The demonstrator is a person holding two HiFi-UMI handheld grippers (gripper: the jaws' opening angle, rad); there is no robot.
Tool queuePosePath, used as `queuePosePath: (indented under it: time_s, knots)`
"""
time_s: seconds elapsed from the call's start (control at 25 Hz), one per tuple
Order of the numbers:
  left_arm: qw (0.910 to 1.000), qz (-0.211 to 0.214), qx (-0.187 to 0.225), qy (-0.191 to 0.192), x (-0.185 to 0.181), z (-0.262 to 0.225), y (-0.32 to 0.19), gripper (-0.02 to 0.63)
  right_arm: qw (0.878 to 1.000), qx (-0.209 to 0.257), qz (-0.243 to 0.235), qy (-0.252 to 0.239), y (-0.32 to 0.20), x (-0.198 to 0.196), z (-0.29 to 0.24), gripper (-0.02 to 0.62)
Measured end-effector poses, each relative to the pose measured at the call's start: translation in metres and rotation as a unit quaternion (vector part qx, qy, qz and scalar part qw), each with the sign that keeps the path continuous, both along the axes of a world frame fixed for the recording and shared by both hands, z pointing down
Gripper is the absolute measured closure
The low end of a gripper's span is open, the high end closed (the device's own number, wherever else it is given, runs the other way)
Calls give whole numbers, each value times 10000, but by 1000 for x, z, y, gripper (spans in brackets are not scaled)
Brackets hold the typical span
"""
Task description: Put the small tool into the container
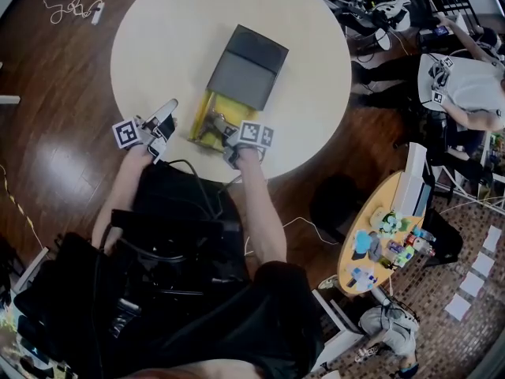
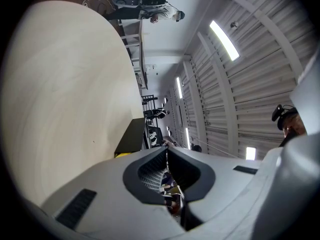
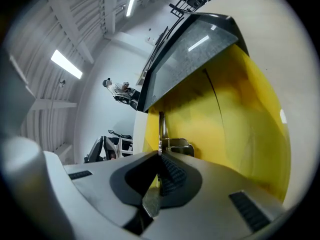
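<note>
- The right claw (image 3: 160, 156) is clamped on the small tool (image 3: 161, 129), a thin metal piece sticking straight out past the tips, its long axis along the jaws.
- The tool's end hangs over the yellow inside of the container (image 3: 240, 124), just ahead and below. The dark lid (image 3: 190, 59) covers the far part, so lowering it into the open near end looks like the way in.
- The left claw (image 2: 166, 151) is closed and empty, lying apart on the table (image 1: 158, 46), farther from the container.
</note>
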State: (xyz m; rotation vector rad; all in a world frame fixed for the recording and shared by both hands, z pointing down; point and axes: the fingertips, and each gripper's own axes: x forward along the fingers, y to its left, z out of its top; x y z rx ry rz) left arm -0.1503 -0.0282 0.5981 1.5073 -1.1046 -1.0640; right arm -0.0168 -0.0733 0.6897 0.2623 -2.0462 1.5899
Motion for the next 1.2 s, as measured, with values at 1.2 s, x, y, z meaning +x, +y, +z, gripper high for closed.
queuePosePath:
  time_s: [1.2]
  knots:
    - [9992, 353, -191, 47, 22, 15, -1, 601, 9999, -87, -36, -119, 11, -29, -11, 379]
